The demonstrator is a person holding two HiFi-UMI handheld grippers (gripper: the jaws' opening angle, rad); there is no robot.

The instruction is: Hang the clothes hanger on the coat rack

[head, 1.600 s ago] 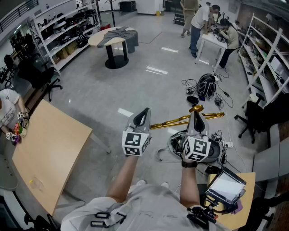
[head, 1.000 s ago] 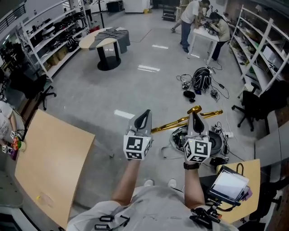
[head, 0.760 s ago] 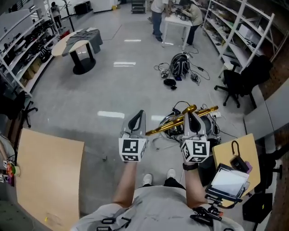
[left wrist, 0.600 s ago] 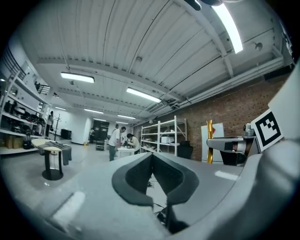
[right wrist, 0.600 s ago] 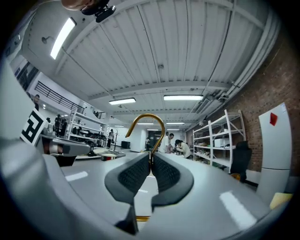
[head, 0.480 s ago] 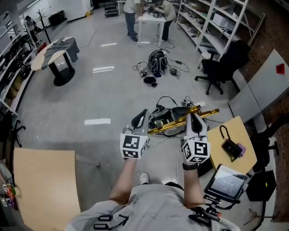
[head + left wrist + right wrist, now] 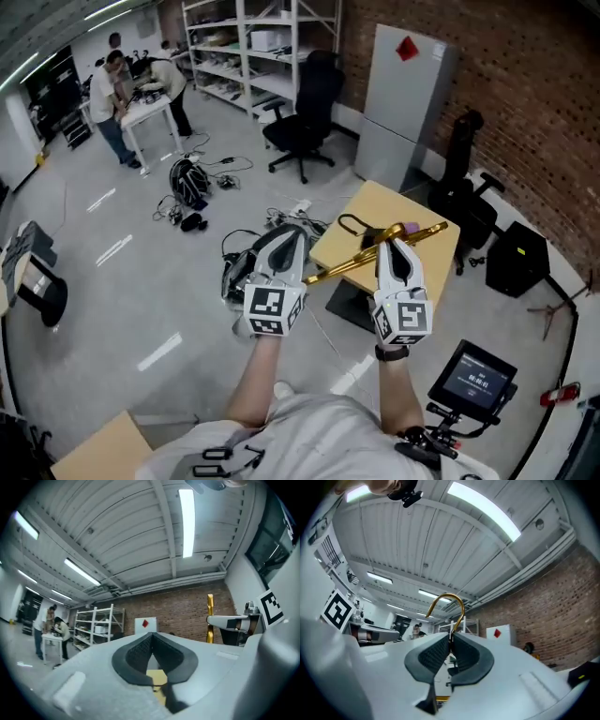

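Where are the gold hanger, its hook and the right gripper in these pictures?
gold hanger (image 7: 342, 266): head view, on the middle of its bar.
hook (image 7: 446, 595): right gripper view, on the top of its curve.
right gripper (image 7: 394, 247): head view, at the tips of its shut jaws.

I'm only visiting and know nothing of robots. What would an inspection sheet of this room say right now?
Surface: tan table, with a dark hooked item on it.
Job's things: gold hanger spans from gripper to gripper; coat rack not made out.
Clutter: backpack, office chair and black box on the floor.
Grippers: right gripper shut on the hanger's hook; left gripper jaws together, its hold on the hanger unclear.
Cables: loose tangles on the floor.
Surroundings: brick wall, shelves, two people at a white table.
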